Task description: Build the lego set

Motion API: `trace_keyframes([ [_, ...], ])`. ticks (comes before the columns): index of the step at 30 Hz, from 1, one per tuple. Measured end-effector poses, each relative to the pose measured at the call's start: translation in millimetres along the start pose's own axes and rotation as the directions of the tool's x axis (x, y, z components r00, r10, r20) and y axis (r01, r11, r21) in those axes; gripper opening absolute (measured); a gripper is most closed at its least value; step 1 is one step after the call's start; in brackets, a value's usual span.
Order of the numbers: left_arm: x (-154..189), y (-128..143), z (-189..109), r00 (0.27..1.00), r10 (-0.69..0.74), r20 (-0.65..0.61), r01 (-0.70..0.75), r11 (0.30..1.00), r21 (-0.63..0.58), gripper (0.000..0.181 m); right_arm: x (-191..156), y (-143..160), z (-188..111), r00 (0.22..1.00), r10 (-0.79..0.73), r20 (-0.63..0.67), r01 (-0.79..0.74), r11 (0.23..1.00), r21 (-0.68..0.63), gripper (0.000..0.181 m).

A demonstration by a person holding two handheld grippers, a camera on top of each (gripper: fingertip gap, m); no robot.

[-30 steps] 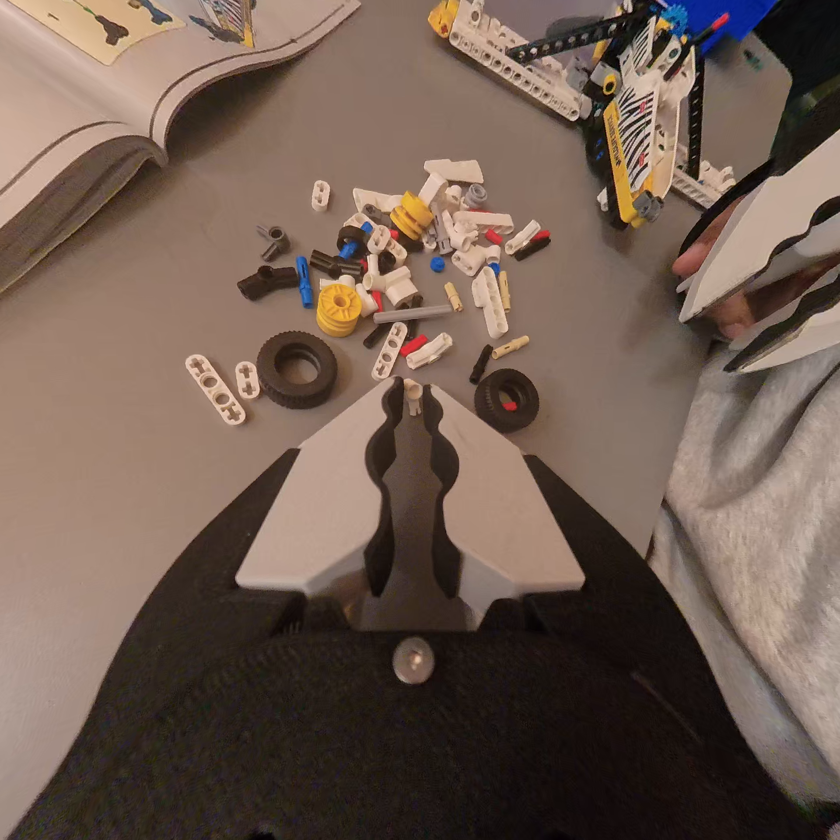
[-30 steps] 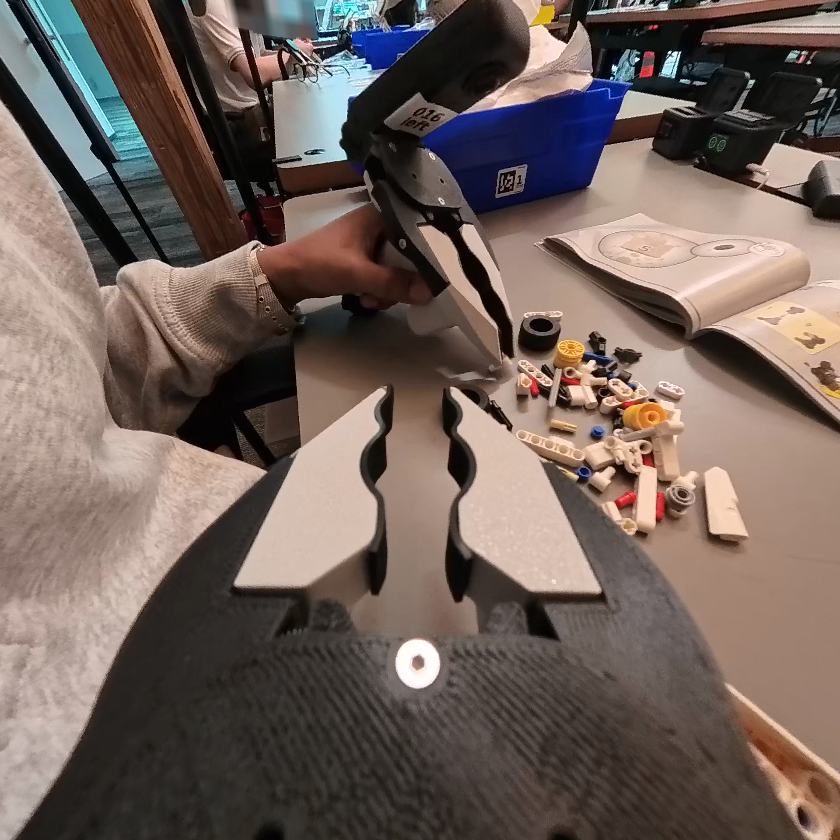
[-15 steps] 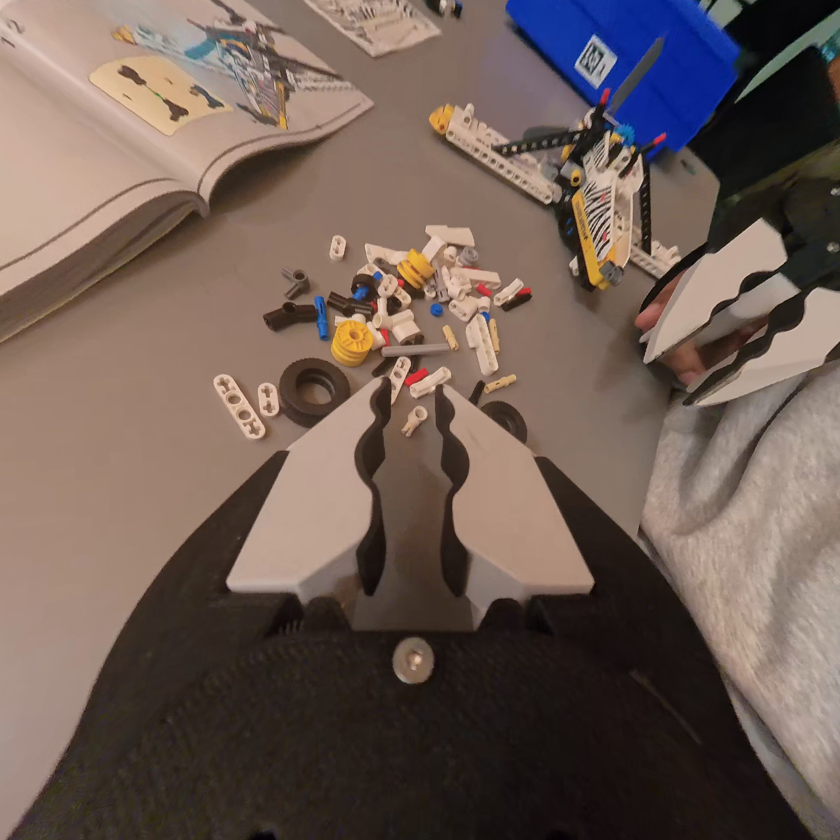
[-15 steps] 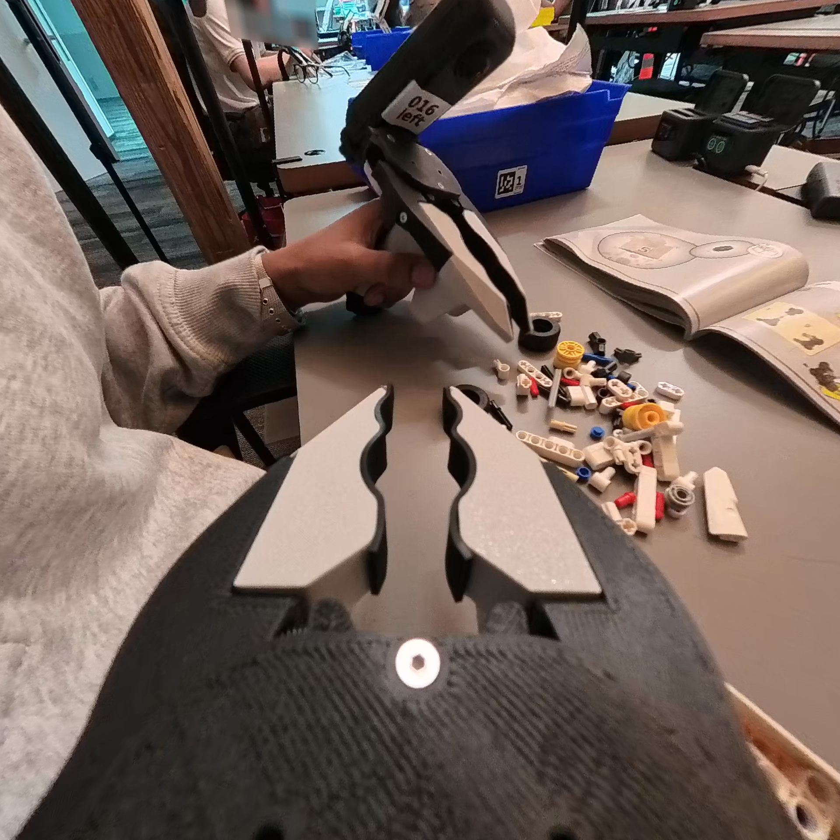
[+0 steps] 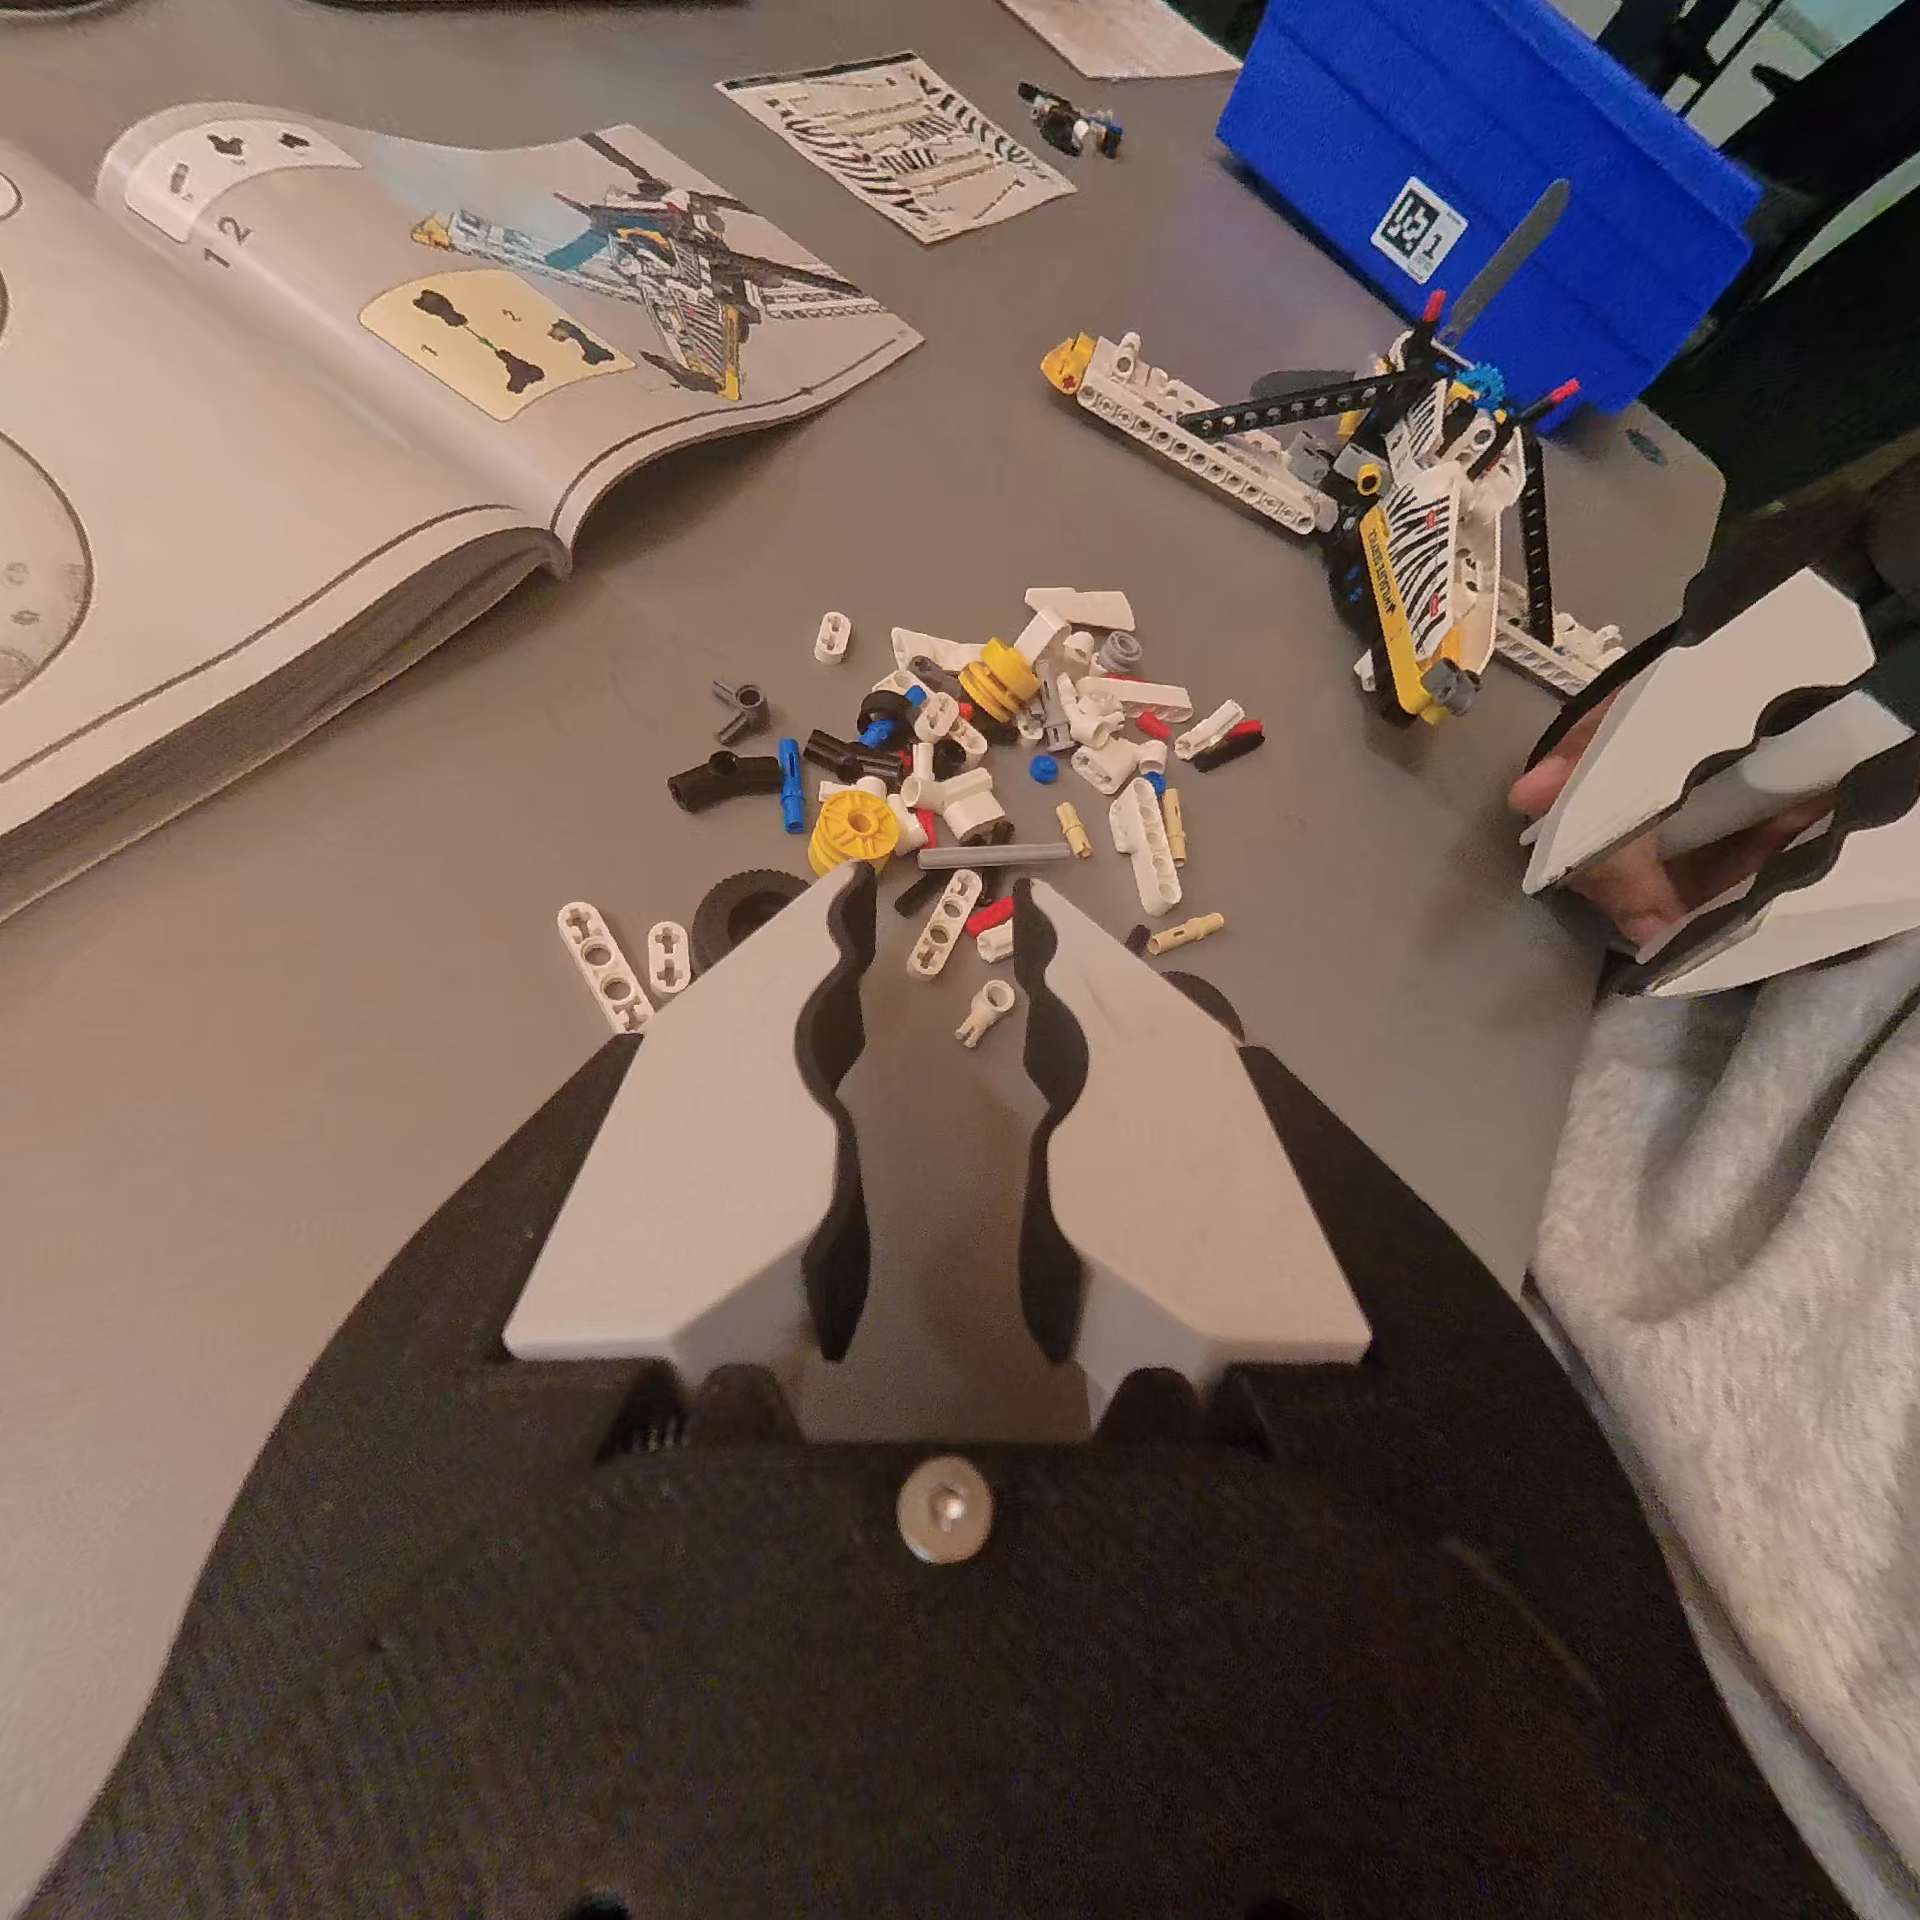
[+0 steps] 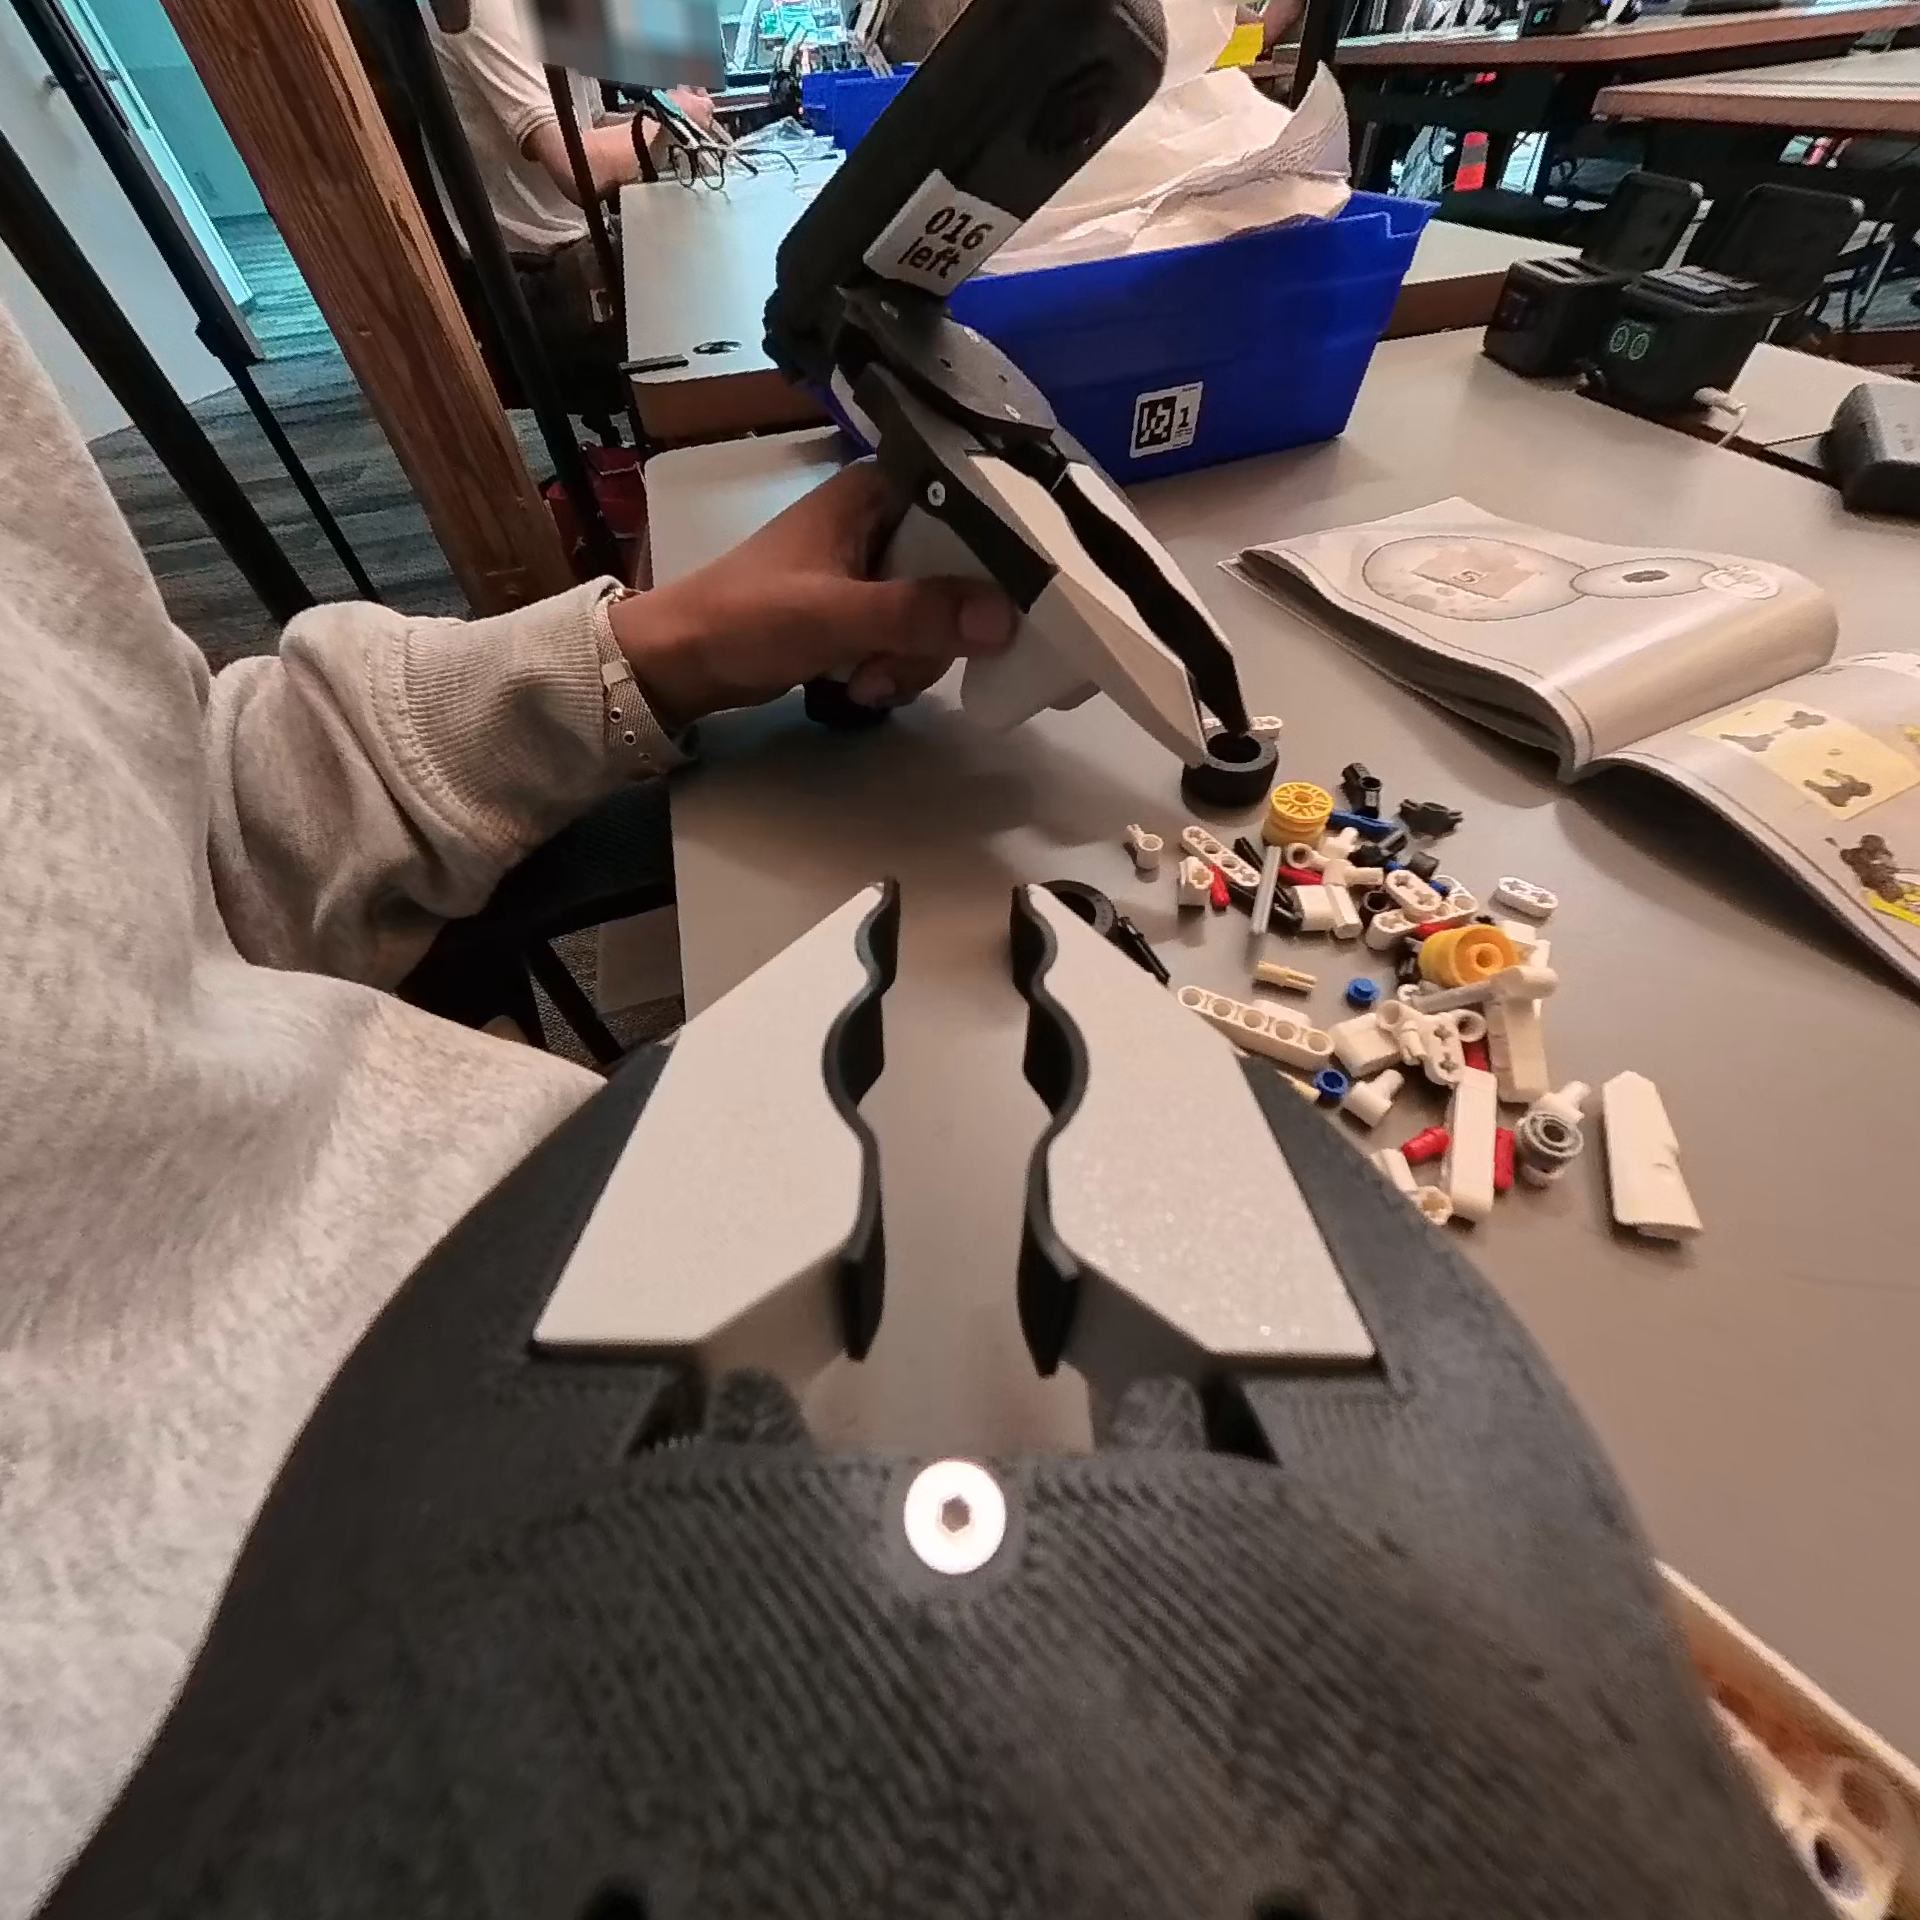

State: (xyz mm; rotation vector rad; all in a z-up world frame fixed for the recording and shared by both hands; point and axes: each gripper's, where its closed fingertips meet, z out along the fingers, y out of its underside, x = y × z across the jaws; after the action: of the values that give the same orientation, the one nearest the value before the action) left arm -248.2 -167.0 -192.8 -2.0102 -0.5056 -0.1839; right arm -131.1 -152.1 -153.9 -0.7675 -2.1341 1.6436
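My left gripper [image 5: 940, 894] is open and empty. A small white connector [image 5: 985, 1010] lies on the grey table between its fingers. Its left finger hides most of a black tyre [image 5: 743, 904]. In the right wrist view the left gripper [image 6: 1216, 738] has its tips right at that tyre [image 6: 1231, 774], with the connector [image 6: 1143, 847] beside it. A pile of loose white, black, yellow, red and blue pieces [image 5: 987, 769] lies just ahead. The part-built striped model [image 5: 1423, 540] stands at the far right. My right gripper [image 6: 954, 899] is open and empty, apart from the pile [image 6: 1403, 956].
An open instruction book [image 5: 312, 416] lies at the left and a sticker sheet [image 5: 904, 145] behind it. A blue bin [image 5: 1486, 177] stands at the back right. A second tyre [image 6: 1081, 899] lies by my right fingertip. A grey sleeve [image 5: 1714, 1247] covers the right side.
My left gripper opened and let go of the small white connector, which now lies on the table. It then drew back and swung towards the black tyre. The right gripper has not moved.
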Motion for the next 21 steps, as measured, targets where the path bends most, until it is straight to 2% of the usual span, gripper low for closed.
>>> trace_keyframes([
  [21, -0.6, 3.2, 3.9, 0.999, 0.035, 0.035, -0.034, 0.999, -0.034, 0.024, 2.5, -0.1, 1.1, 1.0, 0.004, 0.001, -0.004, 1.0, 0.002, 0.02],
])
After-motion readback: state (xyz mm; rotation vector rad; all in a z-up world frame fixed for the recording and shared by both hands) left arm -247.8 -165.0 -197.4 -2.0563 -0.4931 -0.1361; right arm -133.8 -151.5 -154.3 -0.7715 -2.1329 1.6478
